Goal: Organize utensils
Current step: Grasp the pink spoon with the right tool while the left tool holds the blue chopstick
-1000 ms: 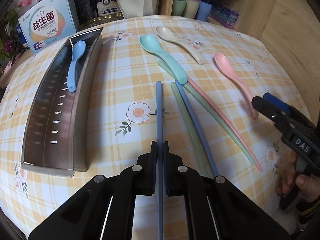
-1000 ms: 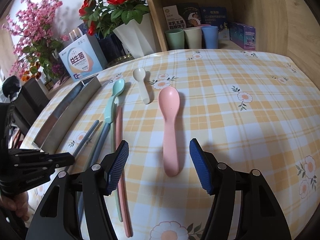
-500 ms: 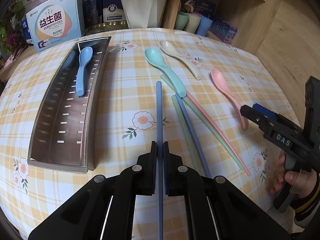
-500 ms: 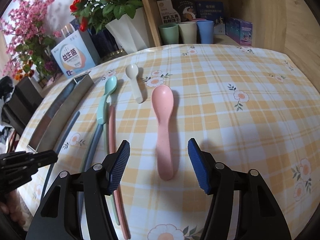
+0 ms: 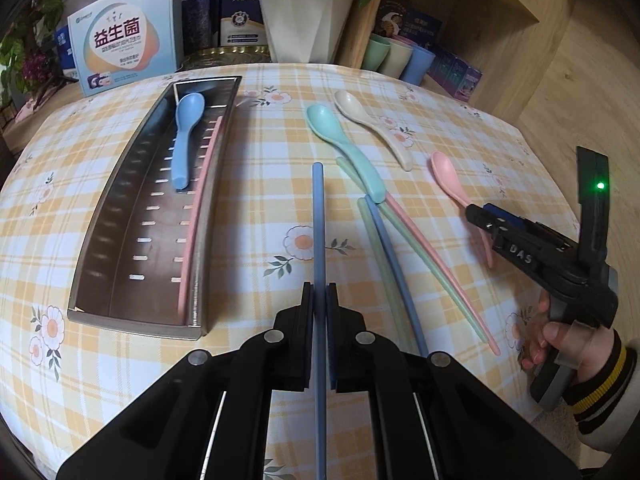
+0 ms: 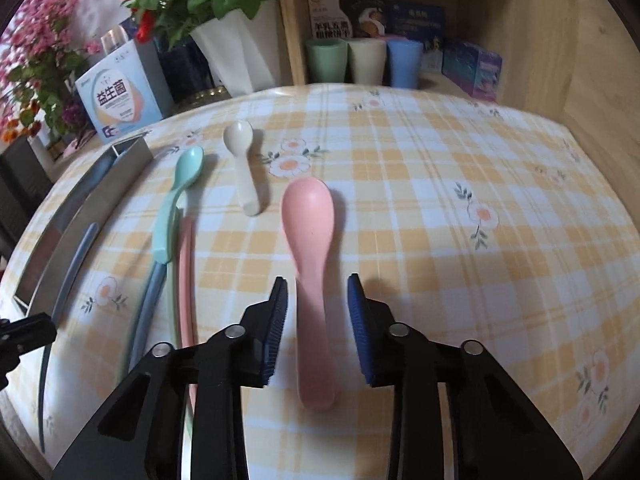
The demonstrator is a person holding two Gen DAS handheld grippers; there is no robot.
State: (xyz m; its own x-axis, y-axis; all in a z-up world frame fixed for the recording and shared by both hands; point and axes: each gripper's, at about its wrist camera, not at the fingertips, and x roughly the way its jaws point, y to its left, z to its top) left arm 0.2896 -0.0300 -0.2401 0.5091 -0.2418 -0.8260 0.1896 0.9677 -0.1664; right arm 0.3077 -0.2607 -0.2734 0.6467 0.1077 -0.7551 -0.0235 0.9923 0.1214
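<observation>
- The left gripper (image 5: 319, 300), black with two fingers, is clamped tight on a long slate-blue plastic chopstick (image 5: 318, 216); the stick runs straight forward from between the pads, its far end over the tablecloth.
- The right gripper (image 6: 318, 308), black with ribbed blue pads (image 6: 358, 320), is closing its jaws around the handle of a pale pink plastic spoon (image 6: 308, 224); a gap shows on each side, so the pads are not pressing on it.
- That pink spoon lies flat on the yellow-and-white checked tablecloth with daisy prints (image 6: 440, 200), bowl pointing away from the gripper.
- In the left wrist view the right gripper (image 5: 486, 220) comes in from the right edge, held by a hand (image 5: 560, 340) in a striped cuff, its tip at the pink spoon's handle.
- A long perforated stainless-steel tray (image 5: 100, 240) sits on the left of the cloth; inside it lie a light blue plastic spoon (image 5: 184, 140) and a pink chopstick (image 5: 196, 220) along the right wall.
- Loose on the cloth between tray and pink spoon: a mint-green spoon (image 5: 344, 144), a cream spoon (image 5: 372, 124), and a fanned bundle of chopsticks, one blue (image 5: 392, 264), two green (image 5: 430, 264) and one pink (image 5: 440, 268); the mint spoon's handle rests over their far ends.
- Behind the table stand a white vase of red flowers (image 6: 236, 52) and three cups (image 6: 364, 62) in a wooden shelf.
</observation>
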